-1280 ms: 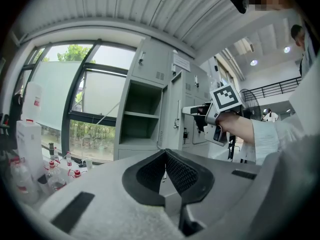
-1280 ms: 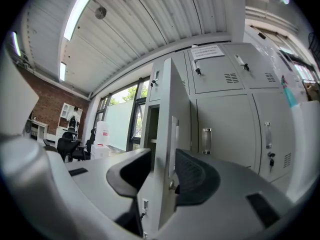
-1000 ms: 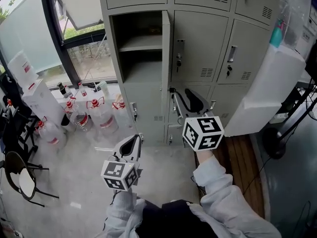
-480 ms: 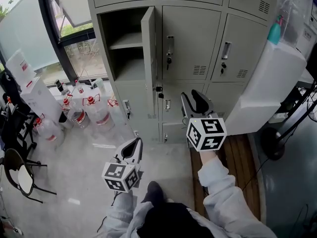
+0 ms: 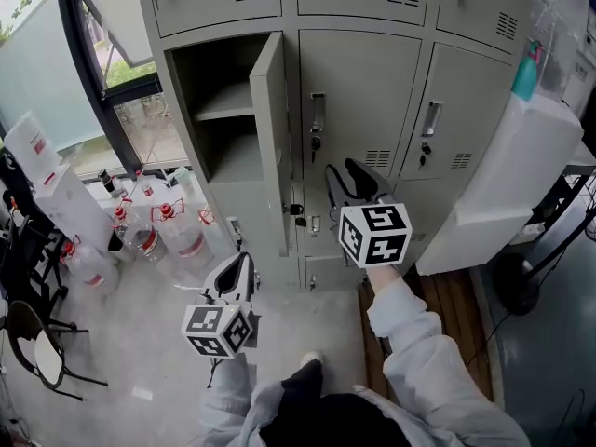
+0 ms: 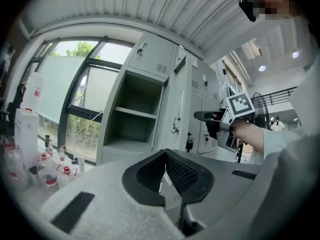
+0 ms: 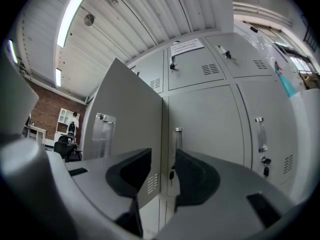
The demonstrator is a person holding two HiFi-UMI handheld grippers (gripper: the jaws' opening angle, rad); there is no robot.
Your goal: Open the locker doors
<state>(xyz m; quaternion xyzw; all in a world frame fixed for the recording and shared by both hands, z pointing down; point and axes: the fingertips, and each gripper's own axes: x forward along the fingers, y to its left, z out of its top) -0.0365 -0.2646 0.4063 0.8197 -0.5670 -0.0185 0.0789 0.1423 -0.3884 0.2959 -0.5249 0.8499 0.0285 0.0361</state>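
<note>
The grey lockers fill the top of the head view. The left middle door [image 5: 270,138] stands swung open and shows an empty compartment with a shelf [image 5: 223,110]. The middle door [image 5: 358,101] and the right door [image 5: 456,110] are closed. My right gripper [image 5: 349,186] points level at the lockers, below the middle door's handle [image 5: 318,115], open with nothing between its jaws. The right gripper view shows the right gripper [image 7: 163,156] with the open door's edge [image 7: 125,114] behind the gap. My left gripper [image 5: 233,273] hangs lower left, away from the lockers. The left gripper [image 6: 165,153] is shut and empty.
Several water bottles [image 5: 168,226] and white boxes [image 5: 56,194] stand on the floor by the window at left. A black chair [image 5: 33,333] is at far left. A large white panel [image 5: 503,175] leans at the right, above a wooden floor strip [image 5: 456,296].
Both grippers have shifted sideways along the lockers. The open door now shows more of its face and the lockers sit lower in view. A shoe has come into view below.
</note>
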